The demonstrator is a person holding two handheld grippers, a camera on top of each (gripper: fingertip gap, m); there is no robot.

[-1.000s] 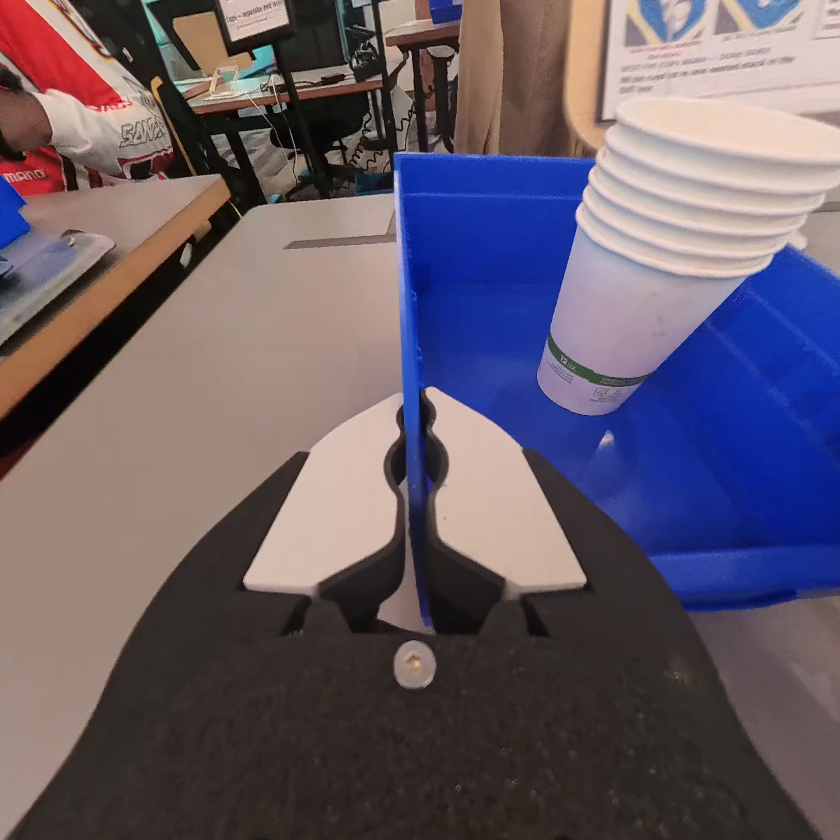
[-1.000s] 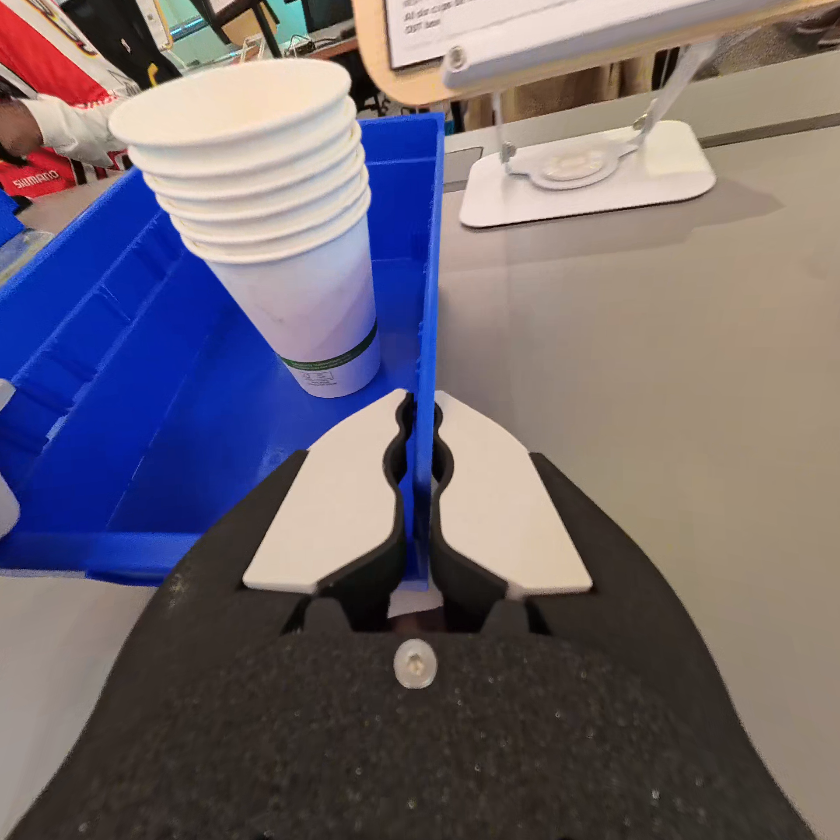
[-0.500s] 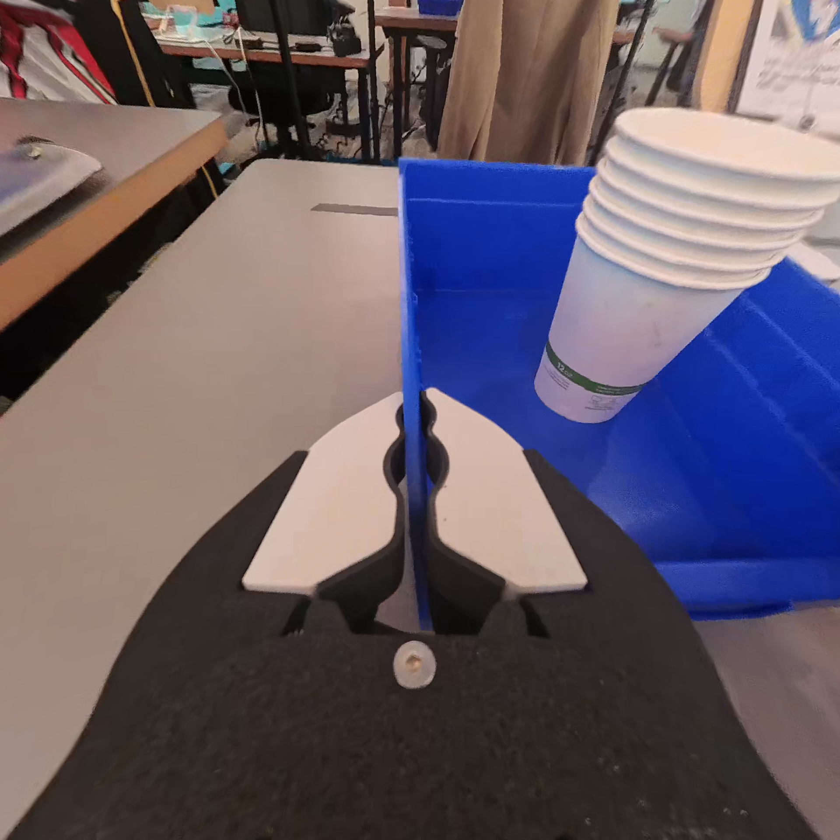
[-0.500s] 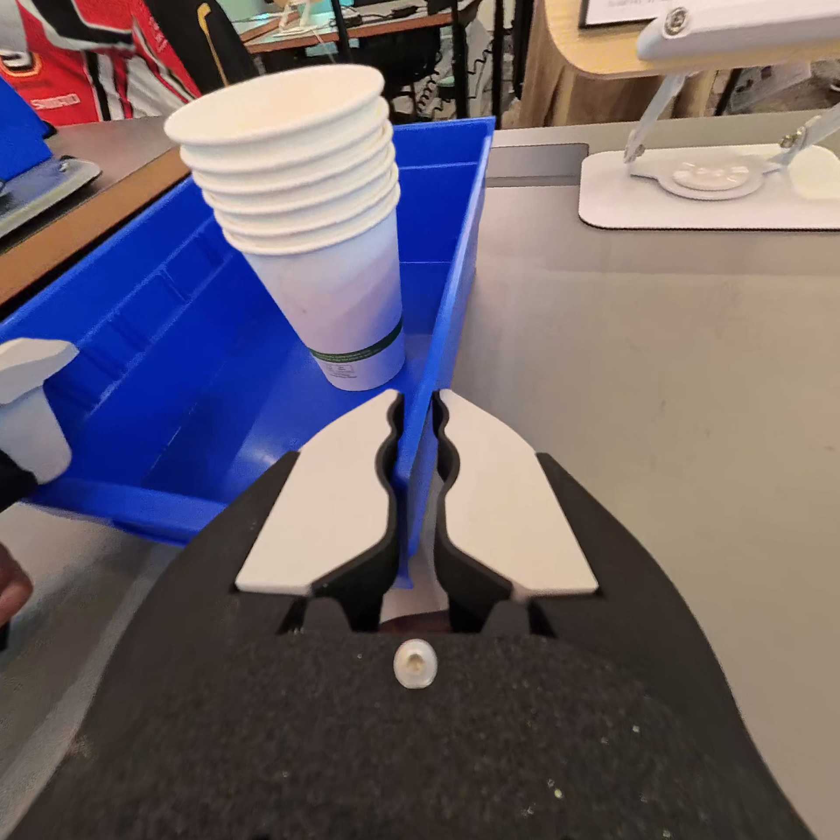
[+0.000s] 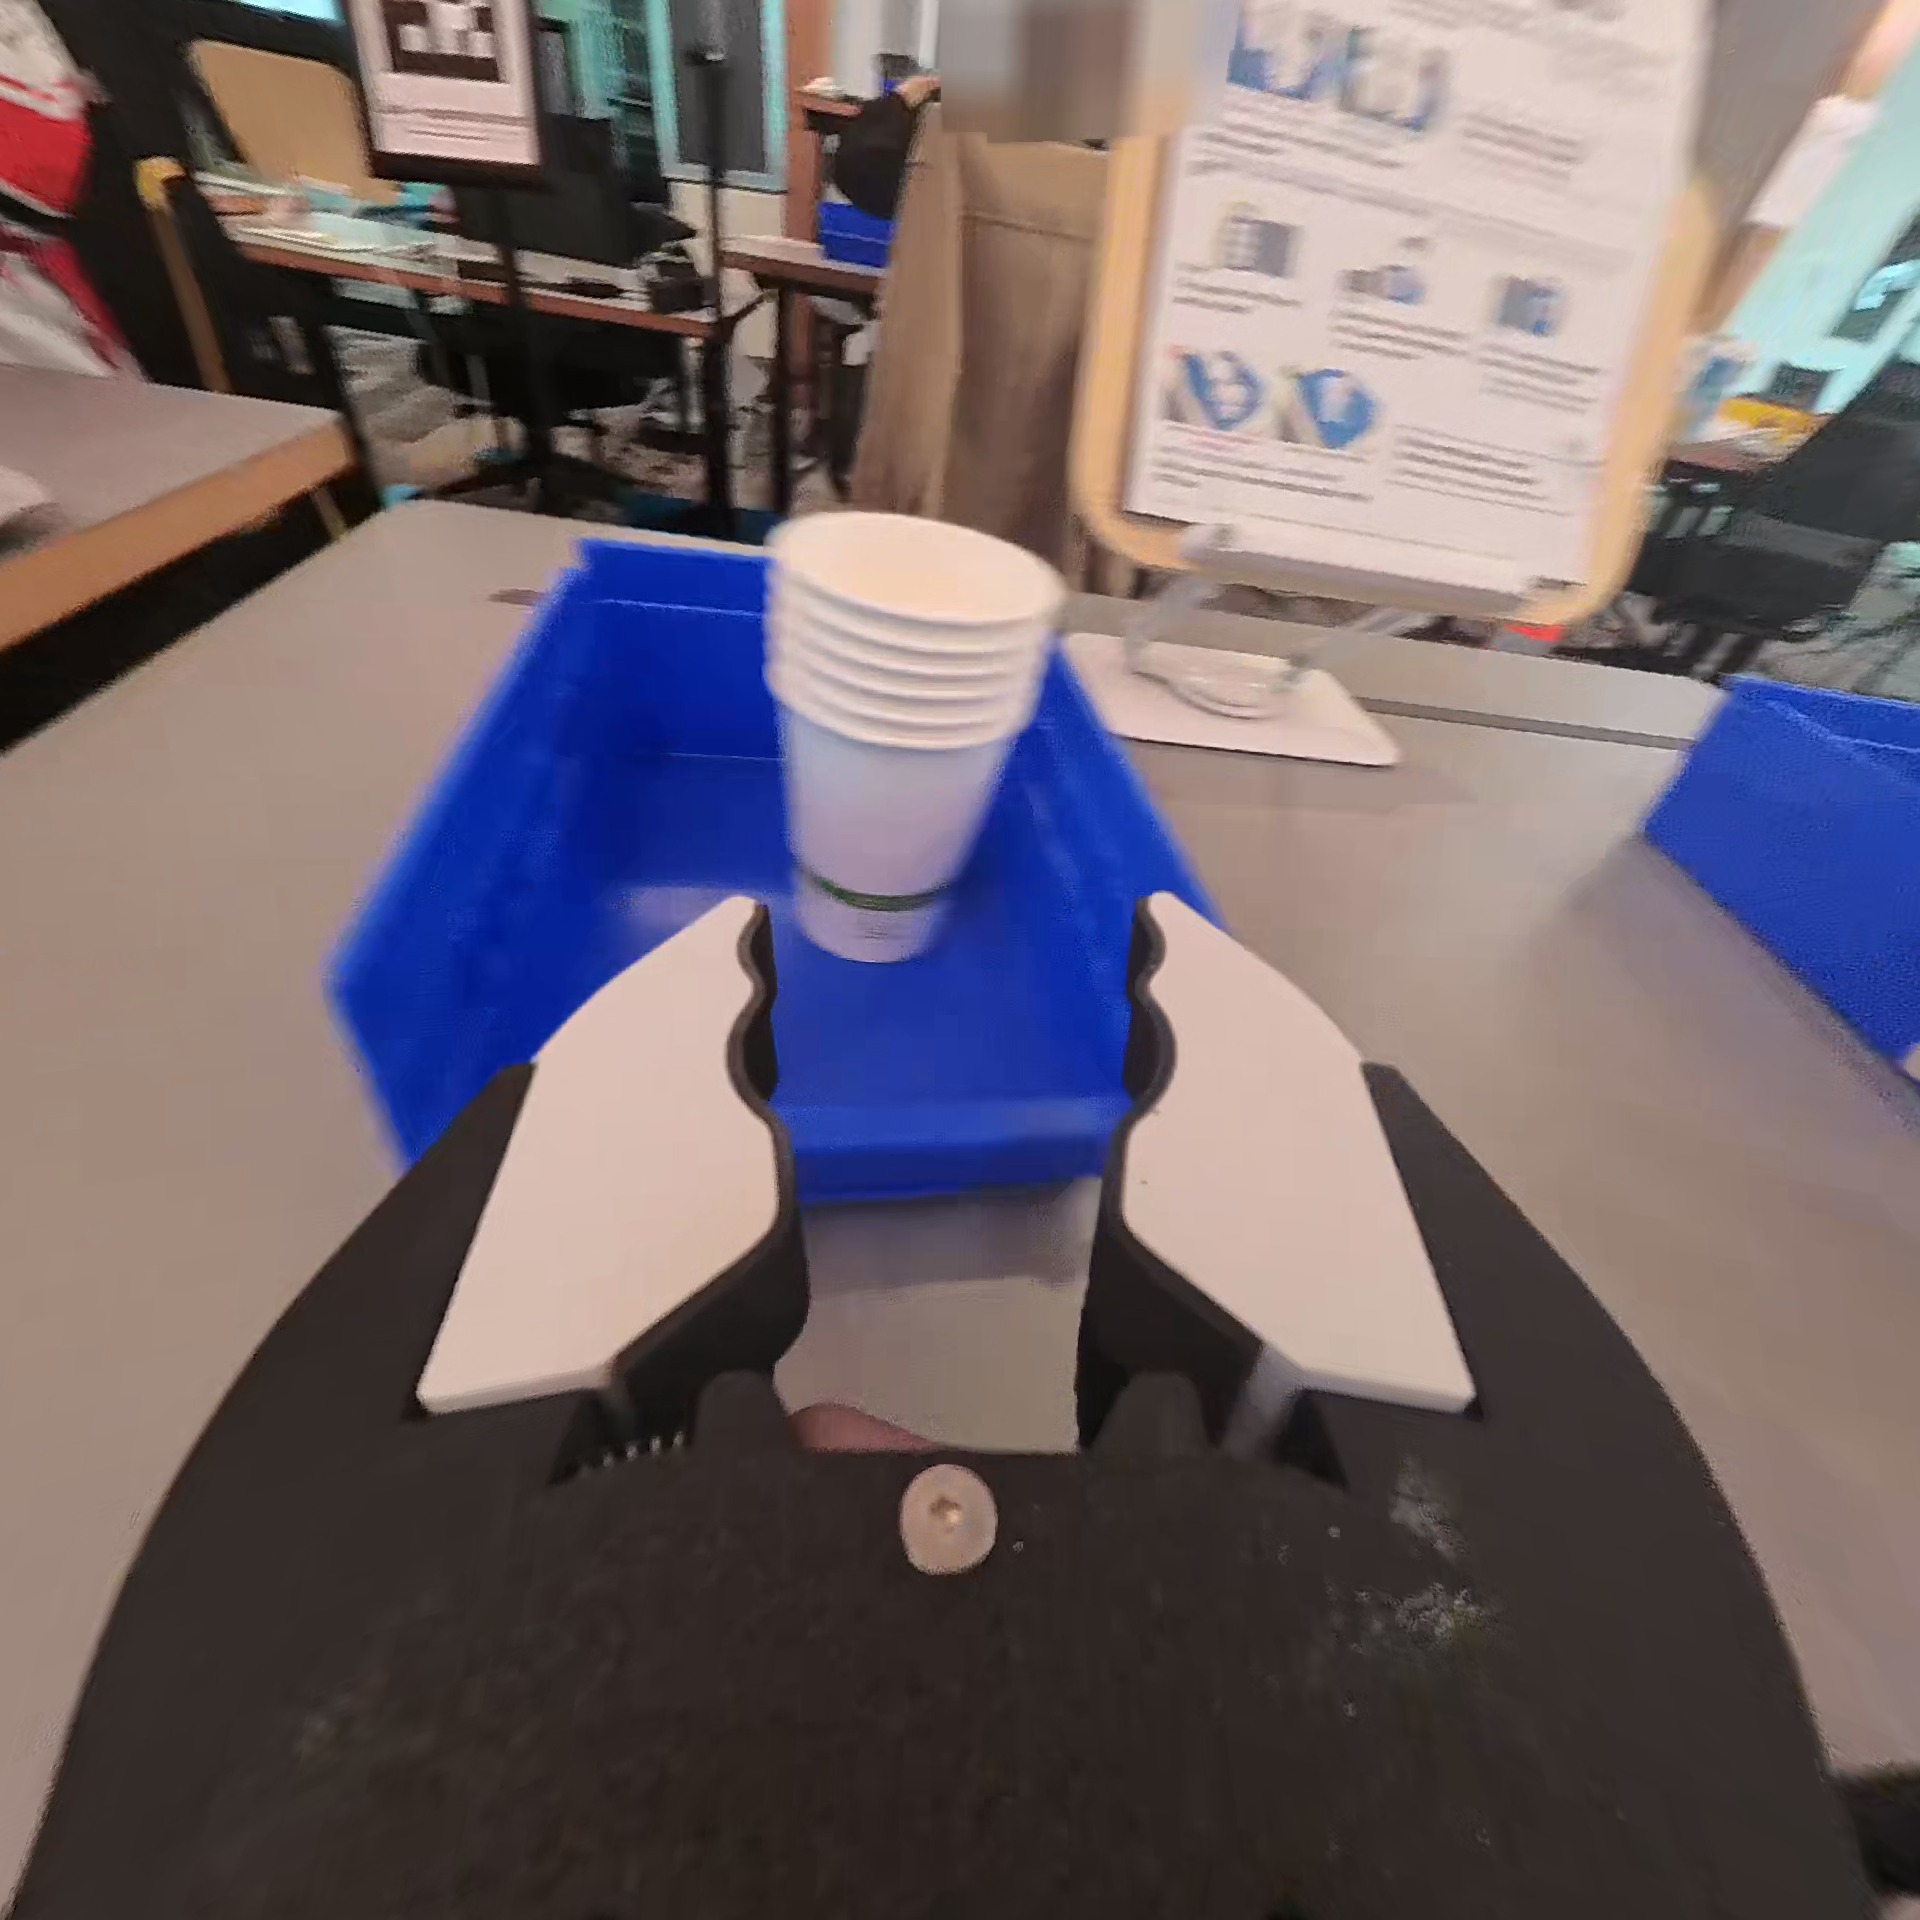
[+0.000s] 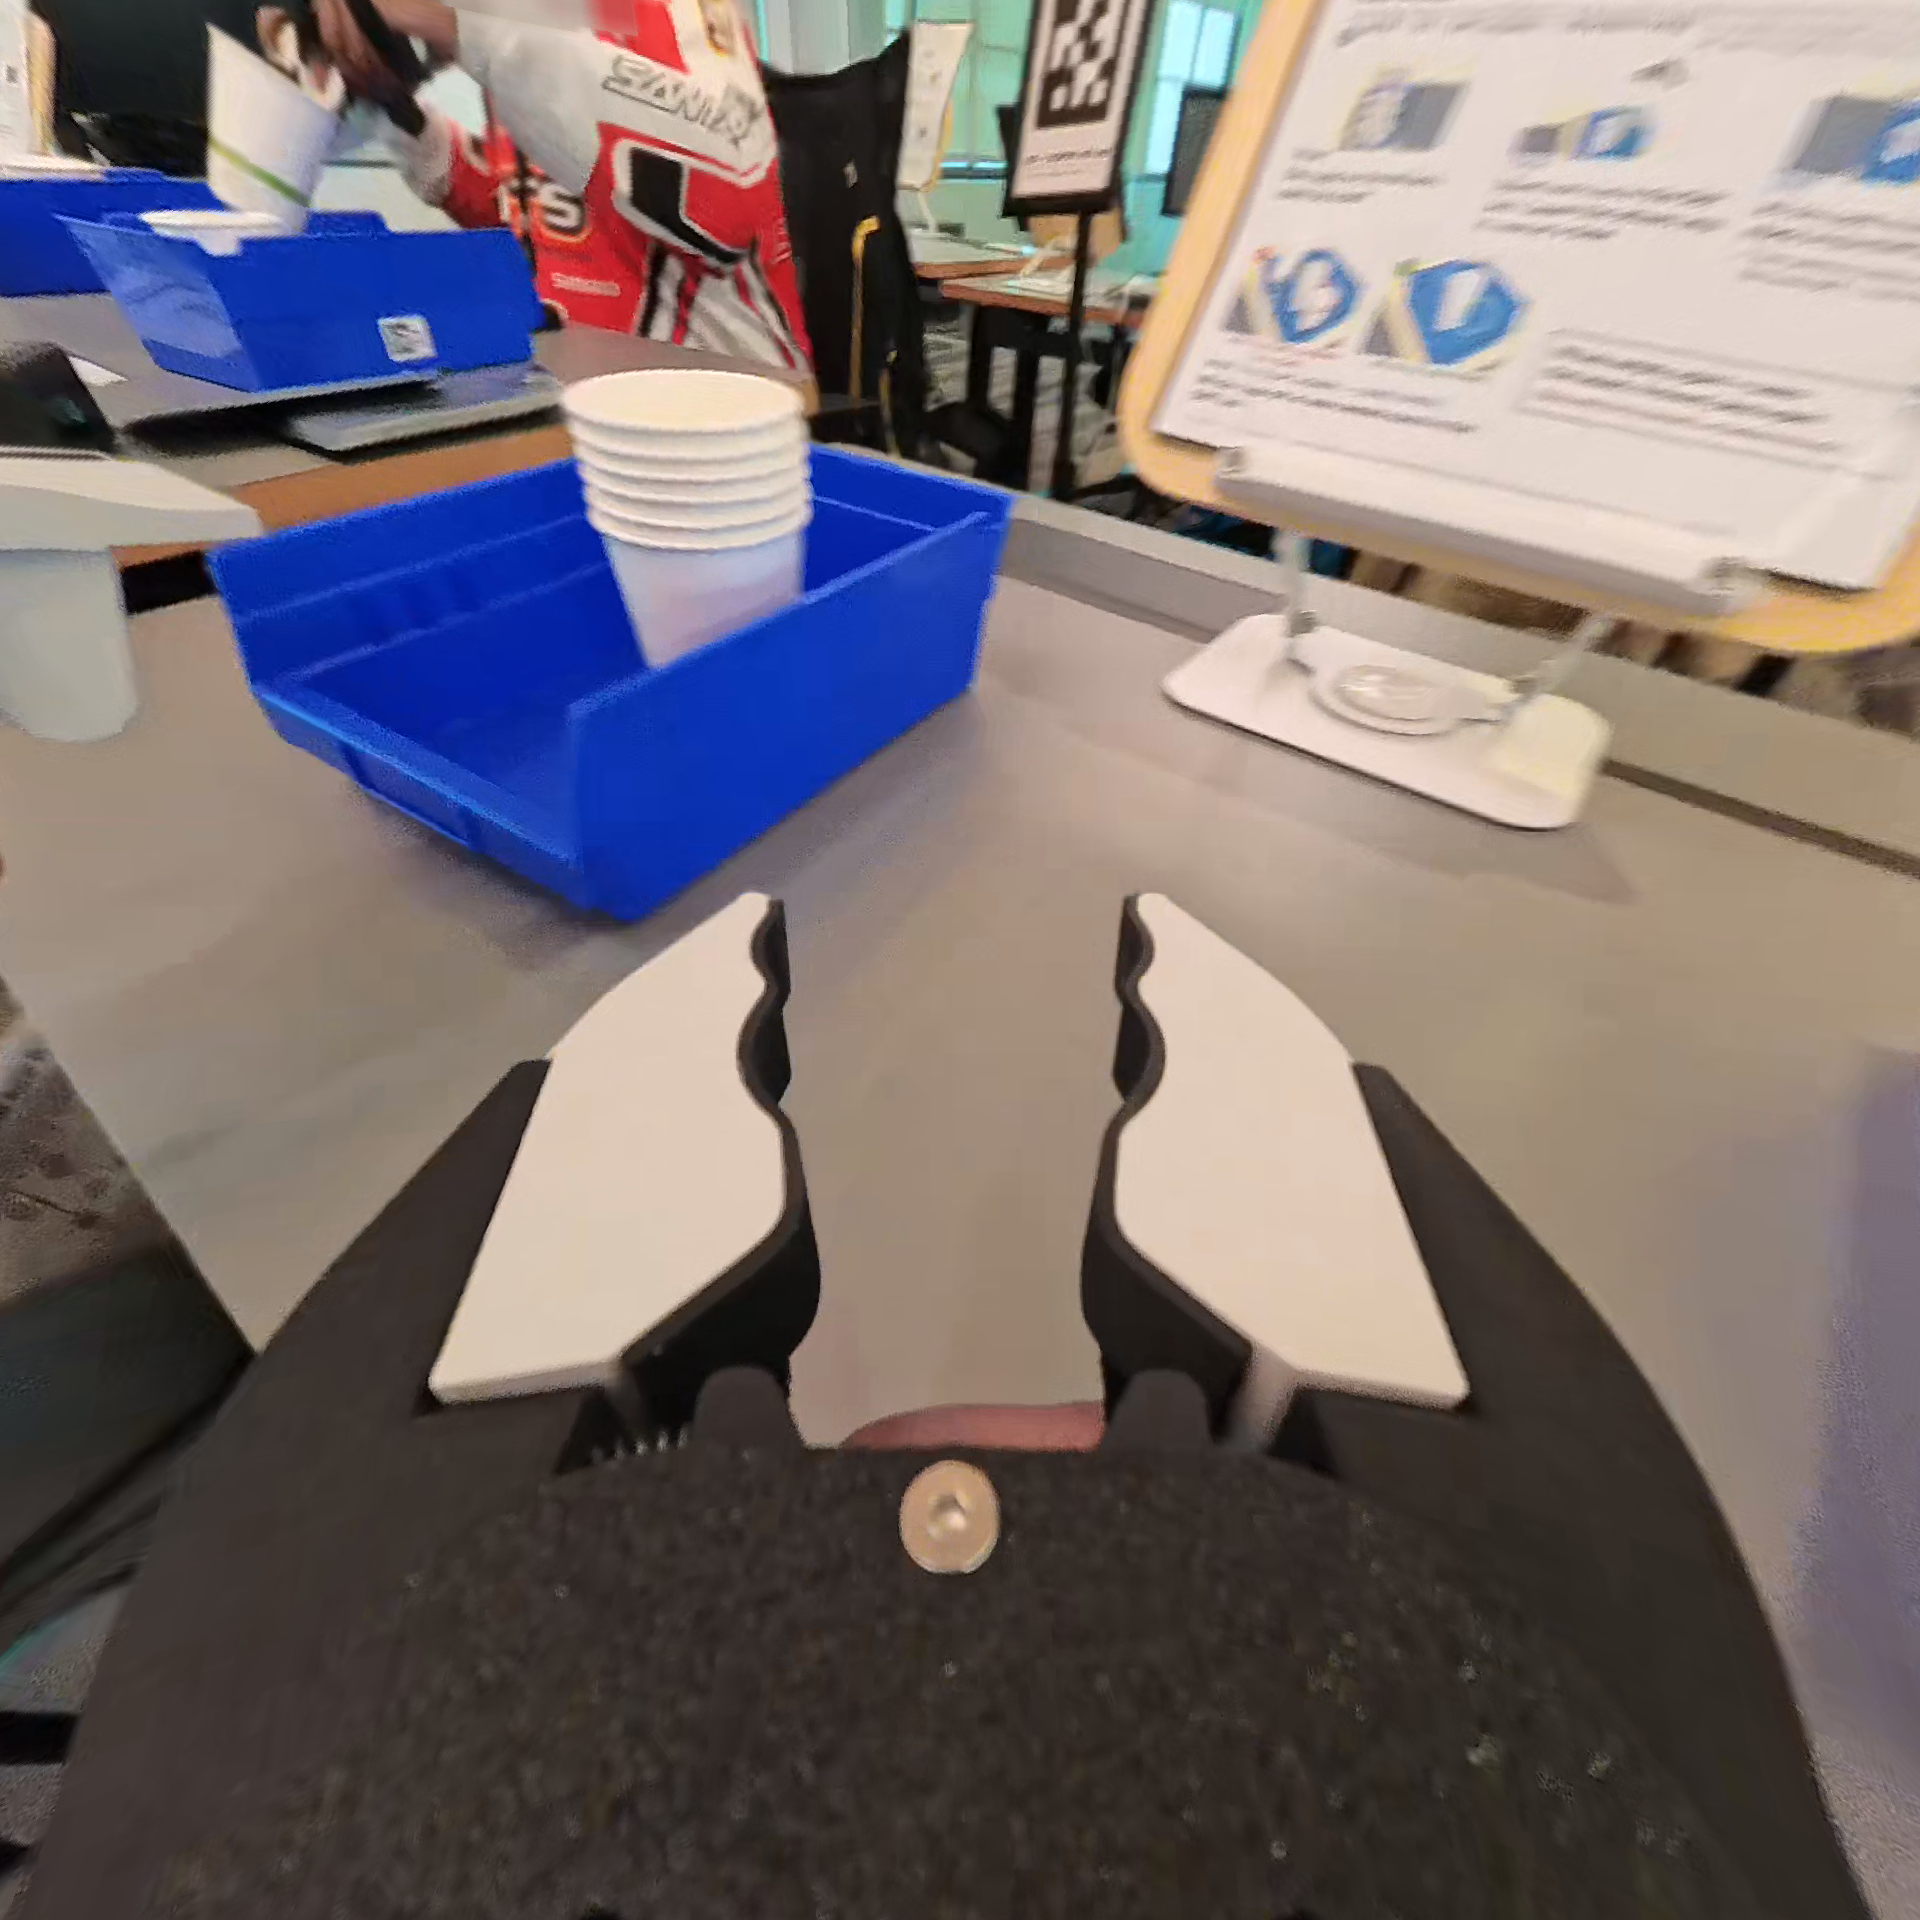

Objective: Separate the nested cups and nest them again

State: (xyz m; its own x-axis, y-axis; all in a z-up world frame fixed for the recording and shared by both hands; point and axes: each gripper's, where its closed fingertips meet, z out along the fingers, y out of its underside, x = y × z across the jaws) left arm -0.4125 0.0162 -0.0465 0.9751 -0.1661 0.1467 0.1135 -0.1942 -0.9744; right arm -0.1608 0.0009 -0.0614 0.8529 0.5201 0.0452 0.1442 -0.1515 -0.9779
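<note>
The stack of white paper cups (image 5: 902, 727) stood upright in the blue bin (image 5: 499, 883) on the grey bench (image 6: 1247, 935), toward the bin's far right side. The left gripper (image 5: 948, 935) hung just short of the bin's near wall, jaws apart and empty. The right gripper (image 6: 951, 925) hung over bare bench to the bin's right, jaws also apart, holding nothing. A clipboard stand (image 6: 1382, 717) stood farther right.

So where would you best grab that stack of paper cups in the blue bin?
Probably the bare lower wall of the cup stack, below the rims, coming from the bin's low front side: it stands upright and tapers downward, with open space there.
</note>
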